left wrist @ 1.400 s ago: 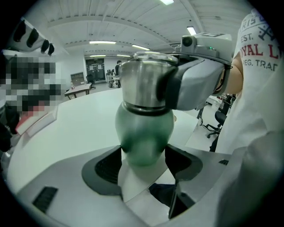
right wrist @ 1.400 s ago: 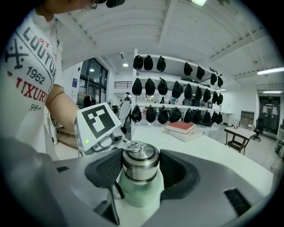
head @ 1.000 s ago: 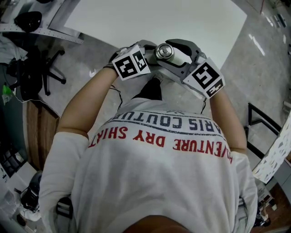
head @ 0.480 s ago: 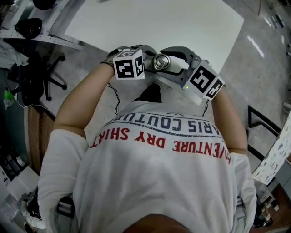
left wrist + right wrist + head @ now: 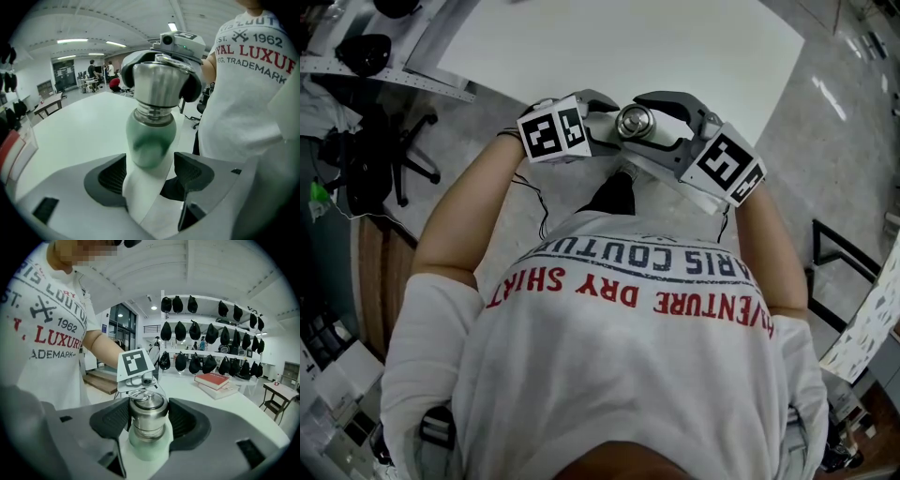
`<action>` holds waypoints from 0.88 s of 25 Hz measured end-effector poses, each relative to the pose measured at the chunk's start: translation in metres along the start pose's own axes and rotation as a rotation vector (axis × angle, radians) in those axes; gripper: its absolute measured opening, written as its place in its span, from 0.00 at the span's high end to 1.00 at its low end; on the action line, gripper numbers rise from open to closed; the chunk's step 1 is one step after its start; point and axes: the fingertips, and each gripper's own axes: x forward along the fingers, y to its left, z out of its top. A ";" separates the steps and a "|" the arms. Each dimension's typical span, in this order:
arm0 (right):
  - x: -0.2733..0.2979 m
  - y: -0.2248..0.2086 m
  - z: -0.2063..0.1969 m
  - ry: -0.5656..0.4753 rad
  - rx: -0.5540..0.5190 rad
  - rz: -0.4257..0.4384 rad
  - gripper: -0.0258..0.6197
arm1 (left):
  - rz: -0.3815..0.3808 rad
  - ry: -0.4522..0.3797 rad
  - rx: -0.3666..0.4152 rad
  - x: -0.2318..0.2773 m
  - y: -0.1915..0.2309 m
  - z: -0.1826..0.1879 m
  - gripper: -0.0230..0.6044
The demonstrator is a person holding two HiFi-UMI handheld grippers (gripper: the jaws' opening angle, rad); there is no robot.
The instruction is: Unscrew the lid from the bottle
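Both forearms are raised in front of the chest, meeting at 12 o'clock near the edge of the white table. Left gripper is pitched down, clamped on the green bottle body. Right gripper comes in from 3 o'clock, clamped on the steel lid, which sits on the neck. Office chair is on the floor at 9 o'clock, well apart. Books lie farther along the table.
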 end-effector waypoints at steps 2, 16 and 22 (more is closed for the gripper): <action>-0.004 -0.003 0.010 -0.036 0.015 -0.023 0.56 | 0.023 -0.048 -0.044 -0.010 0.001 0.003 0.45; -0.093 0.002 0.082 -0.294 0.149 -0.367 0.56 | 0.389 -0.651 -0.344 -0.127 -0.019 0.094 0.83; -0.131 0.039 0.105 -0.338 0.177 -0.396 0.56 | 0.540 -0.740 -0.401 -0.167 -0.064 0.134 0.88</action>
